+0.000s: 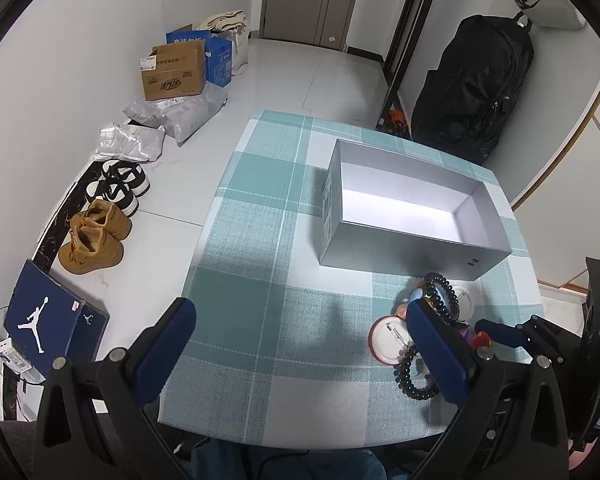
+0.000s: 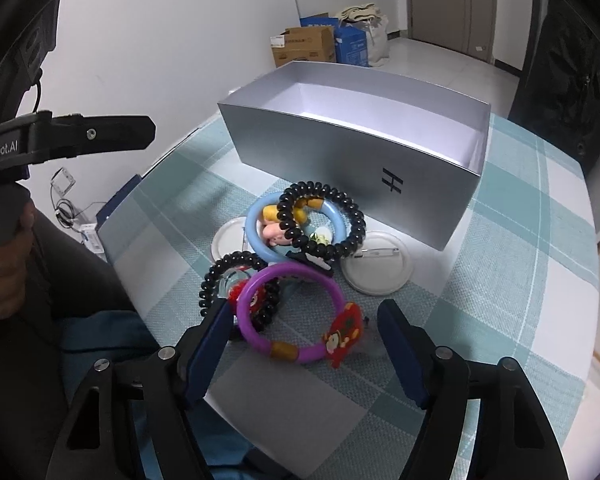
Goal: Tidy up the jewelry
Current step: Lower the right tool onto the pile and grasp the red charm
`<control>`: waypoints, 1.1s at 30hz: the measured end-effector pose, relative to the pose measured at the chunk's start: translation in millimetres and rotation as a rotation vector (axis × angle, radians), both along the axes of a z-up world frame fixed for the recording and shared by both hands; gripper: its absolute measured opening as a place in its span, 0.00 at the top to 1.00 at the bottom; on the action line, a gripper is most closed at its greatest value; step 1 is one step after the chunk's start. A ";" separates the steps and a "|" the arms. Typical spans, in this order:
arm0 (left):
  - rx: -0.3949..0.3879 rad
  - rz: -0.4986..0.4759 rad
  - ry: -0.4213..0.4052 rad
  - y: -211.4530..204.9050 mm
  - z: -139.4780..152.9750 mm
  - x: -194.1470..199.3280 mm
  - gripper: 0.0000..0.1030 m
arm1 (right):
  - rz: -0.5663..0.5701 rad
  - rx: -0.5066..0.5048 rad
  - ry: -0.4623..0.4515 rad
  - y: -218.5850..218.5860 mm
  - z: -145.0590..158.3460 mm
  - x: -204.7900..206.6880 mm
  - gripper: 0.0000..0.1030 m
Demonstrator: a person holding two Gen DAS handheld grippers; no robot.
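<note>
Right tool point(image 2: 300, 344) is hanging half-open, its fingers straddling the purple bangle point(image 2: 290, 312) without pressing it; the bangle is lying flat at the near bench edge, directly ahead of this tool. Left tool point(image 1: 300, 344) is gaping wide and empty over bare cloth, further from the pile, so the right is nearer. Just behind the purple one are sitting one blue bangle point(image 2: 260, 236), two black bead bracelets point(image 2: 324, 216) and two round white badges point(image 2: 374, 268). Beyond, toward the far bench edge, one open silver box point(image 2: 352, 160) is standing empty, long side facing the pile.
</note>
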State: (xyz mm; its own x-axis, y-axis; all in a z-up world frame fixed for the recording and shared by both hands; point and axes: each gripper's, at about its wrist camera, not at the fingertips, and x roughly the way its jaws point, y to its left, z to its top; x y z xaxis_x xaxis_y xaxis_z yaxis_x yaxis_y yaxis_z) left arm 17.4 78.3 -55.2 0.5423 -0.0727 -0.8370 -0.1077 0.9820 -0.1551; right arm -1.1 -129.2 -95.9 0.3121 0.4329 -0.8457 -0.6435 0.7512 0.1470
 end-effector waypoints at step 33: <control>0.002 -0.052 -0.001 -6.0 -2.8 -2.6 0.01 | -0.080 0.093 0.083 -33.8 1.7 15.4 0.71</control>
